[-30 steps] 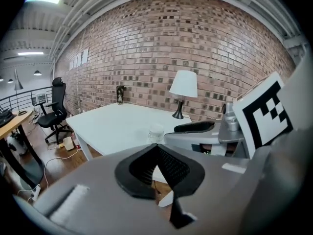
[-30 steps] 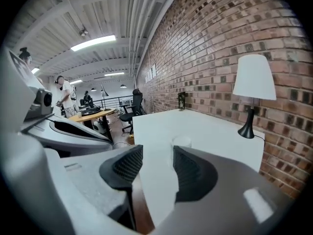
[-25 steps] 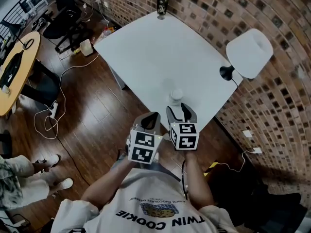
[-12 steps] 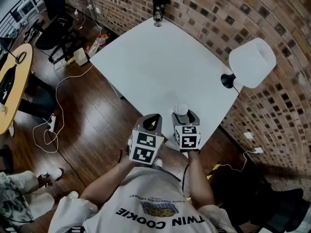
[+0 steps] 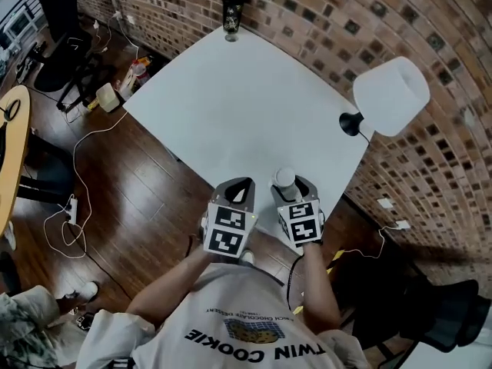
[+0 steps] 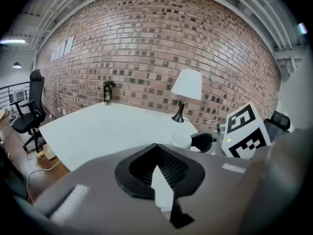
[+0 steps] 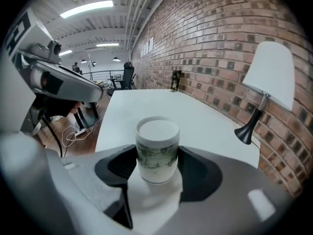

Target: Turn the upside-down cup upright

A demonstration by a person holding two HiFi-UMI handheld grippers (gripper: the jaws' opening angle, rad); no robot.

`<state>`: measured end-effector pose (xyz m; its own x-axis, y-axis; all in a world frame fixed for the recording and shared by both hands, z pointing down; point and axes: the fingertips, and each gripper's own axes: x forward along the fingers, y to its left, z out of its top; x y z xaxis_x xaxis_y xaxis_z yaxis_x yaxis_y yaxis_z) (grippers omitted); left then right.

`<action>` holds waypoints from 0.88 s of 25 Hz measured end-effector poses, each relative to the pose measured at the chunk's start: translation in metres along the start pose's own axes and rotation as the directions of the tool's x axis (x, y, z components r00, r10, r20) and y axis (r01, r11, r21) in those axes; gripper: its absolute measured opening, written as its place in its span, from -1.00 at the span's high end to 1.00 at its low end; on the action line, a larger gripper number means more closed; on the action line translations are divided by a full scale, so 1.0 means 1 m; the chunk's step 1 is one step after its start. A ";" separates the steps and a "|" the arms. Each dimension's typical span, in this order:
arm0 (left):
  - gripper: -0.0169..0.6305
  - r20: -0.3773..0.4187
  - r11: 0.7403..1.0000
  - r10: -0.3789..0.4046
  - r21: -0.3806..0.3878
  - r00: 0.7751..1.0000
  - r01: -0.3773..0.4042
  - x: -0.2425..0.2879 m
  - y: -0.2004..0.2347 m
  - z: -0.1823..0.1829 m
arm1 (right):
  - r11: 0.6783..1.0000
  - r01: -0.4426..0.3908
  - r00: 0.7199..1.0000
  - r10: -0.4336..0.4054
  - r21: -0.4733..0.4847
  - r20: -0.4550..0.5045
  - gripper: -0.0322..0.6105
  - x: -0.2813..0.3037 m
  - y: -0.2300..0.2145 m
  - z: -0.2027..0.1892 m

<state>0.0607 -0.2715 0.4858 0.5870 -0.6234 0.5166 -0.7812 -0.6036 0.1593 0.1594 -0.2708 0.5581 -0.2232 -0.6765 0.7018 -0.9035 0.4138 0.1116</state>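
White table (image 5: 231, 91); cup (image 7: 157, 153) between parted jaws

One cup (image 5: 285, 177), one lamp (image 5: 390, 96), one tumbler (image 5: 231, 14), two hand-held grippers (image 5: 237, 186) (image 5: 291, 183)

The cup (image 7: 157, 151) is white with a green, seemingly leafy band. The table (image 5: 231, 98) is white. The wall (image 5: 323, 14), at twelve o'clock, is red-brown brick flecked with dark squares. The lamp (image 5: 390, 91) has a white shade and a black base.

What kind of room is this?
Probably an office or a workshop room. There is a long brick wall, a big white table with a lamp on it, and a black office chair on a wooden floor off to the side.
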 end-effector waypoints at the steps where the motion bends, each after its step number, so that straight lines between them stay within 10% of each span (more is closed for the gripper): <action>1: 0.94 0.000 1.000 -0.010 -0.002 1.000 0.010 0.003 0.000 0.001 | 0.999 -0.017 0.999 0.016 -0.029 -0.043 0.08 -0.004 0.000 0.000; 14: 0.94 0.008 0.998 -0.055 -0.035 0.998 0.055 0.019 0.004 0.009 | 0.908 -0.243 0.839 0.020 -0.341 -0.544 0.08 -0.007 -0.005 -0.020; 22: 0.94 0.023 0.997 -0.019 -0.071 1.000 0.021 0.015 0.020 0.008 | 0.873 -0.264 0.869 0.031 -0.410 -0.494 0.08 0.012 0.002 0.000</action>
<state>0.0552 -0.2966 0.4901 0.6065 -0.6233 0.4936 -0.7820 -0.5796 0.2290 0.1546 -0.2775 0.5668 -0.0406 -0.2740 0.9609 -0.5800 0.7895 0.2006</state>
